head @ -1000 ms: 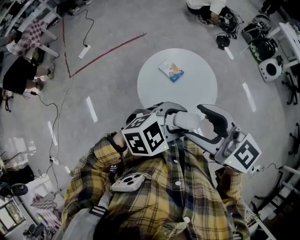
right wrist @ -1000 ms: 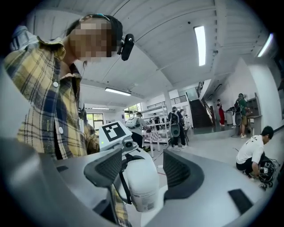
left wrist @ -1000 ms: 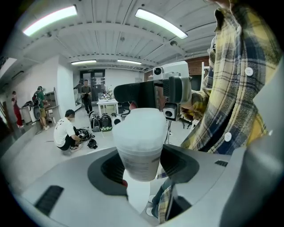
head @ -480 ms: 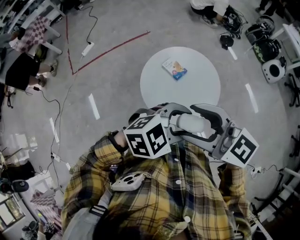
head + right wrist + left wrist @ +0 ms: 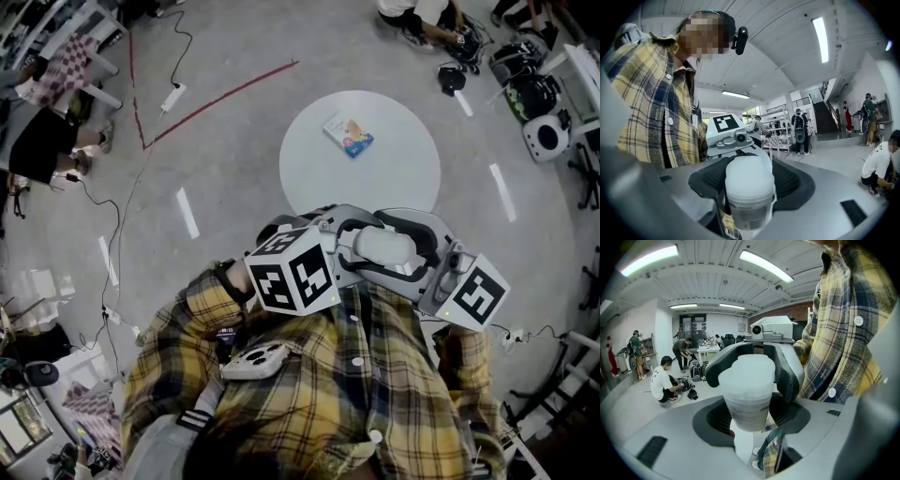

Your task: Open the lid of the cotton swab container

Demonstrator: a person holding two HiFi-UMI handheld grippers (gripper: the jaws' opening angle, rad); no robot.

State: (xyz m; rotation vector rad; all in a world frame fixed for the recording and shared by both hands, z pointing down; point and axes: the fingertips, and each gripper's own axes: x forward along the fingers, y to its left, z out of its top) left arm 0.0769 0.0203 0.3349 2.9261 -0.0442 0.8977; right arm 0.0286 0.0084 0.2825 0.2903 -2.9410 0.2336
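Clamping the upright cotton swab container, the left tool holds its body, the right tool its upward-pointing lid.

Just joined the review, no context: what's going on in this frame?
A person in a plaid shirt holds a white cotton swab container at chest height between two tools. The left hand-held gripper is clamped on its body. The right hand-held gripper has its jaws around the lid end; whether they press yet isn't clear. The lid is on. A small packet lies on the round table beyond.
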